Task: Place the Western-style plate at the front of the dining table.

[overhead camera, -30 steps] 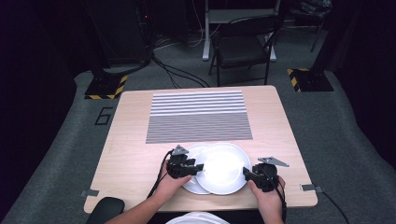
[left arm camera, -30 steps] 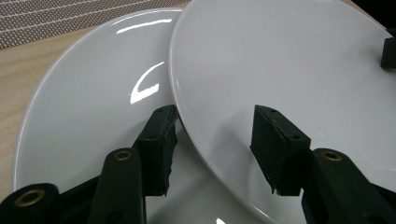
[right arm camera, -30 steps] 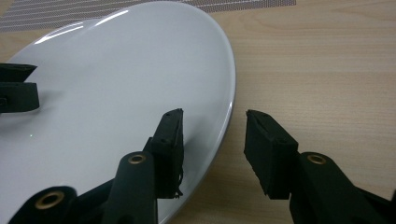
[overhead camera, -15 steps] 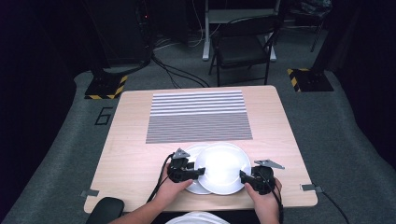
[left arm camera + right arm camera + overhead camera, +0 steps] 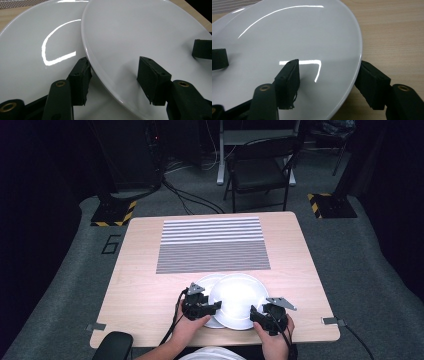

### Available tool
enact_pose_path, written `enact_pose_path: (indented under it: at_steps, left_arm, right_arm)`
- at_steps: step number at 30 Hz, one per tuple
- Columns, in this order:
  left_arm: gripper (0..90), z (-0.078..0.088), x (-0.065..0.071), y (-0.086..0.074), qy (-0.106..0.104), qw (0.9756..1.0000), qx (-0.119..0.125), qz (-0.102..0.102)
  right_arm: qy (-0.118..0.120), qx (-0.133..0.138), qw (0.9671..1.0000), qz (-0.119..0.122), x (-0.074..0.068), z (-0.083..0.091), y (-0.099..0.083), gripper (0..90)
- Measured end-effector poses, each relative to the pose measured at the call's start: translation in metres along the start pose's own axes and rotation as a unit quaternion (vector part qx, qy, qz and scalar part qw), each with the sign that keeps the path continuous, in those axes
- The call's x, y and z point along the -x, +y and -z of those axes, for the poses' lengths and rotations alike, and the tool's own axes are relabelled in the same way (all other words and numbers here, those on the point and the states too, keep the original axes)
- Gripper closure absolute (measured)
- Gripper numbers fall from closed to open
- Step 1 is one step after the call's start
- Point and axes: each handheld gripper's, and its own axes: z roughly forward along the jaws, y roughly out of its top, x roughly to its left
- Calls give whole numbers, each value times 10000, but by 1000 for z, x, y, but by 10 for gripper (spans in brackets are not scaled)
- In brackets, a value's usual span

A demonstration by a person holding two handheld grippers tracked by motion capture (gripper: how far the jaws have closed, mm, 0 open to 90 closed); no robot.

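Top plate (image 5: 239, 300) is set on the lower plate (image 5: 206, 282); both hand-held grippers (image 5: 212, 306) (image 5: 256, 314), just opening, straddle its rim unclamped.

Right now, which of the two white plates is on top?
The right-hand plate, whose rim sits between the jaws of both hand-held grippers. Its left edge overlaps the other plate, which peeks out beneath on the left side.
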Motion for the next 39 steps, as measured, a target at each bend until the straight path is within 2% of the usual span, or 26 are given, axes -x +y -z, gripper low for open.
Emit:
enact_pose_path:
  at_steps: [3,8,11,19,29,39]
  left_arm:
    - [436,-1,4,-1,100,9999,56,74]
    - [438,-1,7,-1,205,9996,103,149]
    - [407,-2,12,-1,311,9994,101,91]
    - [398,-3,13,1,353,9993,20,137]
    - [399,-3,12,3,366,9992,-92,126]
    - [416,0,9,8,490,9987,-47,127]
  right_arm:
    - [-103,91,9999,-36,-5,0,-3,328]
    - [-100,82,9999,-111,-5,-2,-4,321]
    - [-151,97,9997,-186,-6,-2,-5,320]
    - [-284,83,9993,-236,-9,-1,-4,329]
    - [-330,56,9990,-280,-10,-1,-1,345]
    - [-293,-53,9991,-306,-13,-1,4,388]
